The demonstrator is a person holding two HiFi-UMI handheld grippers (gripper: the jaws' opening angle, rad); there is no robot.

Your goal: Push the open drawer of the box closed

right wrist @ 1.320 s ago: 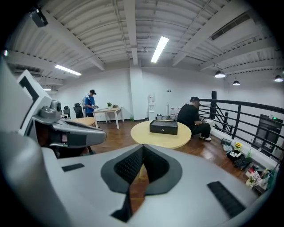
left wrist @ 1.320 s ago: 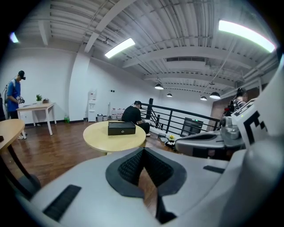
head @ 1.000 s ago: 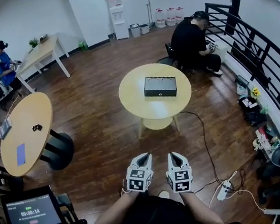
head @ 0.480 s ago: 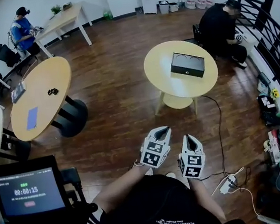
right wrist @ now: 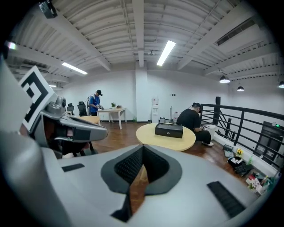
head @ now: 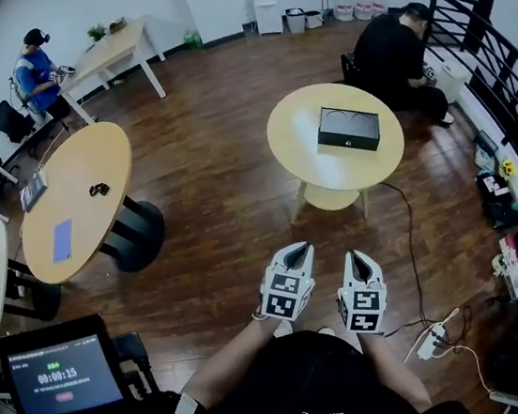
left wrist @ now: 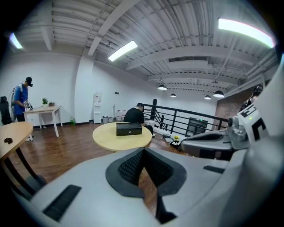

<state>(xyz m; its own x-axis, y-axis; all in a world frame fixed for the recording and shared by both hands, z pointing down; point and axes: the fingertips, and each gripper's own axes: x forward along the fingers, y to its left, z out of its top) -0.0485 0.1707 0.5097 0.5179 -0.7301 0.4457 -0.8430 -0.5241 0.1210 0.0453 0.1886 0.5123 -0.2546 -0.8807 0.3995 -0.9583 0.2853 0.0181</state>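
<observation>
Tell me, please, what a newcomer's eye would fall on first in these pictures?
First come the left gripper and right gripper, side by side low in the head view, both shut and empty, each with its marker cube. Next is the black box on the round table, well ahead of both. A person in black sits just beyond that table.

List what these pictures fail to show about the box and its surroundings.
Black box drawer: every view, too far and small to tell open from shut.
Small dark item on the oval table: head view, too small to name.
Seated person's hands: head view, hidden by their own body.
Railing: head view, cut off by the right edge.
</observation>
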